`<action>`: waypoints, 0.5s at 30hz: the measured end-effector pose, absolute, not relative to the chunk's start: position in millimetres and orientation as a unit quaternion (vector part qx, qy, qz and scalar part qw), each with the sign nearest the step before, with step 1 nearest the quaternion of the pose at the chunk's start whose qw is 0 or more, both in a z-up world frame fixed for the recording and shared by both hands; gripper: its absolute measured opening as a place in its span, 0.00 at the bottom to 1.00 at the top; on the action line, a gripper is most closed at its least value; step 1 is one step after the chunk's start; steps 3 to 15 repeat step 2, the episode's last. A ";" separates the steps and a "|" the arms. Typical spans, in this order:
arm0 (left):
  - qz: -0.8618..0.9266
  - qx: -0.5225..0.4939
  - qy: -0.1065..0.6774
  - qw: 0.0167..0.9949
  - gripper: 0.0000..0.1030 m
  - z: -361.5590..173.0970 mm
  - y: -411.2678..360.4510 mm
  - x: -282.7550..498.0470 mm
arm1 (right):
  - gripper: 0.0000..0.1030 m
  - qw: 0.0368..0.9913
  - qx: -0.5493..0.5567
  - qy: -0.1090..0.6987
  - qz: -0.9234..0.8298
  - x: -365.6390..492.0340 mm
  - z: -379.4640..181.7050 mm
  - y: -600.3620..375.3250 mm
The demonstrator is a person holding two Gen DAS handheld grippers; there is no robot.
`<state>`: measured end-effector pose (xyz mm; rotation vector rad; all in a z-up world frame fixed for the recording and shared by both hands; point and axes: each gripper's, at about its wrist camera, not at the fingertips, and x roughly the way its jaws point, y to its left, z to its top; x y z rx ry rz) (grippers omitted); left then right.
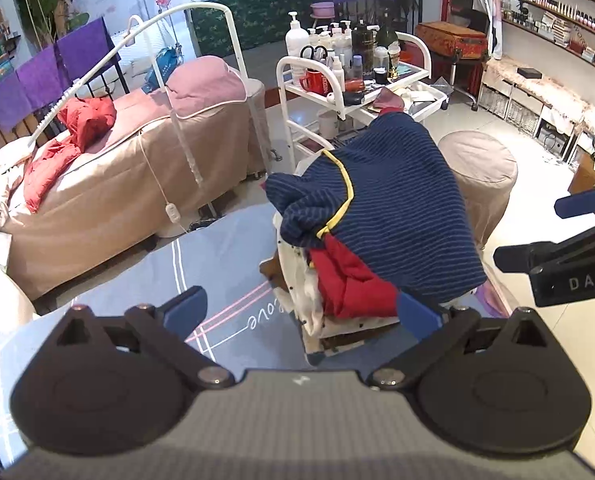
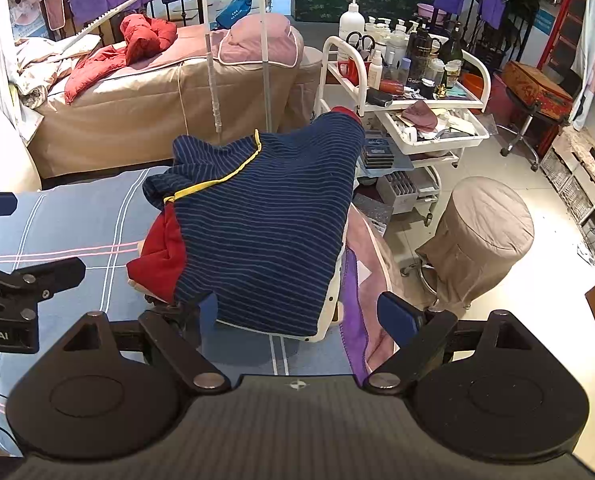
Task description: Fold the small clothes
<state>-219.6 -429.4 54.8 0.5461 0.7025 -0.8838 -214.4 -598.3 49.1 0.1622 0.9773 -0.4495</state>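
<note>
Bedsheet first: a blue-grey plaid bedsheet (image 1: 225,240) with pink lines covers the work surface on the left of both views, and only the left wrist view catches the cursive lettering printed on it. Over on that side the left gripper (image 1: 301,312) is spread wide, nothing between its blue pads; the left pad (image 1: 185,312) hangs over bare sheet while the right pad (image 1: 417,316) sits at the lower edge of the clothes pile. Centre stage, the navy striped top (image 2: 265,224) with yellow trim is draped across a stack of small clothes, and a red garment (image 1: 349,284) pokes out beneath it. The left wrist view also shows a white spotted garment (image 1: 309,304) under the red one; the right wrist view hides most of that. Moving right, the right gripper (image 2: 309,316) is open wide too, its left pad (image 2: 209,312) right at the navy hem, contact unclear, its right pad (image 2: 397,316) over a purple towel (image 2: 353,304) edging the bed. That towel barely registers from the left camera. Further right stand a covered round stool (image 2: 481,236) and a white trolley (image 2: 409,92) crowded with bottles.
</note>
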 end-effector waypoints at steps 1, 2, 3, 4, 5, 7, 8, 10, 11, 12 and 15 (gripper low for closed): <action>-0.409 0.256 0.332 0.811 1.00 55.3 -429.9 -218.9 | 1.00 0.856 0.076 0.465 -0.213 -214.3 49.1 -598.4; -0.406 0.256 0.336 0.810 1.00 54.4 -430.4 -218.1 | 1.00 0.856 0.076 0.465 -0.213 -214.1 49.0 -598.6; -0.406 0.256 0.336 0.810 1.00 54.4 -430.4 -218.1 | 1.00 0.856 0.076 0.465 -0.213 -214.1 49.0 -598.6; -0.406 0.256 0.336 0.810 1.00 54.4 -430.4 -218.1 | 1.00 0.856 0.076 0.465 -0.213 -214.1 49.0 -598.6; -0.406 0.256 0.336 0.810 1.00 54.4 -430.4 -218.1 | 1.00 0.856 0.076 0.465 -0.213 -214.1 49.0 -598.6; -0.406 0.256 0.336 0.810 1.00 54.4 -430.4 -218.1 | 1.00 0.856 0.076 0.465 -0.213 -214.1 49.0 -598.6; -0.406 0.256 0.336 0.810 1.00 54.4 -430.4 -218.1 | 1.00 0.856 0.076 0.465 -0.213 -214.1 49.0 -598.6; -0.406 0.256 0.336 0.810 1.00 54.4 -430.4 -218.1 | 1.00 0.856 0.076 0.465 -0.213 -214.1 49.0 -598.6; -0.406 0.256 0.336 0.810 1.00 54.4 -430.4 -218.1 | 1.00 0.856 0.076 0.465 -0.213 -214.1 49.0 -598.6; -0.406 0.256 0.336 0.810 1.00 54.4 -430.4 -218.1 | 1.00 0.856 0.076 0.465 -0.213 -214.1 49.0 -598.6; -0.406 0.256 0.336 0.810 1.00 54.4 -430.4 -218.1 | 1.00 0.856 0.076 0.465 -0.213 -214.1 49.0 -598.6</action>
